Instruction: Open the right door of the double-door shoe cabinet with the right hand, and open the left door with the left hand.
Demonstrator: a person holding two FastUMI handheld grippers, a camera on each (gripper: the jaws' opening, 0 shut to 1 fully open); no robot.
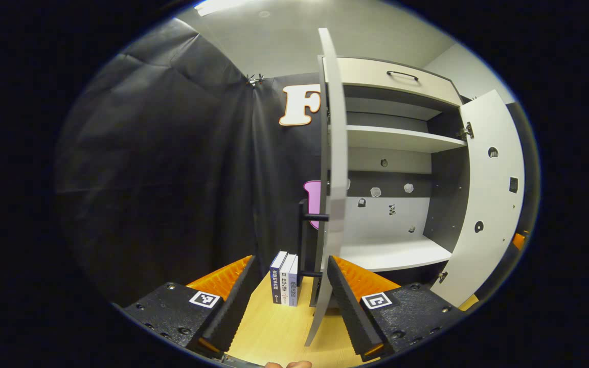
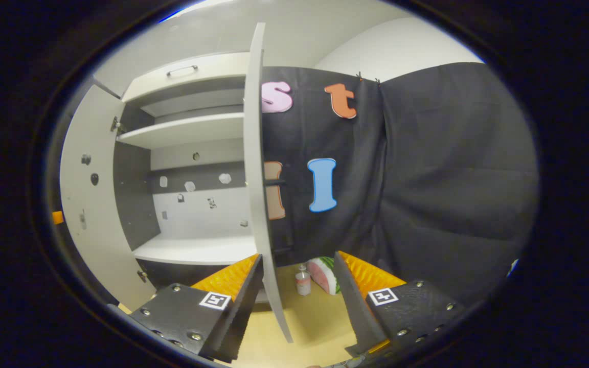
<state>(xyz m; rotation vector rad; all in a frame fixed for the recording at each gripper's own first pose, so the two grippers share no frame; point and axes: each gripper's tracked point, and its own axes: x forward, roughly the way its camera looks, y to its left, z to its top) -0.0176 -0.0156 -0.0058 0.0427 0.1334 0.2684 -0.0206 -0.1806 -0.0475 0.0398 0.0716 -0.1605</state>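
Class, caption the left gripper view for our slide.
Left gripper, open, faces the opened left door; books stand beside it.

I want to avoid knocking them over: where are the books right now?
In the left gripper view, the books stand upright on the wooden floor, just left of the open left door and its handle.

The pale grey matt board of the shoe cabinet (image 1: 402, 138) looks smooth, like laminated wood, and its left door (image 1: 334, 168) and right door (image 2: 254, 153) have the same finish. The slim black handle (image 1: 302, 240) seems to be matt metal. The light wooden desk (image 1: 279, 327) has a smooth surface. The three paper-covered books (image 1: 285, 284) are slightly glossy. The ridged faces of the tongs (image 1: 350, 301) look like rough plastic
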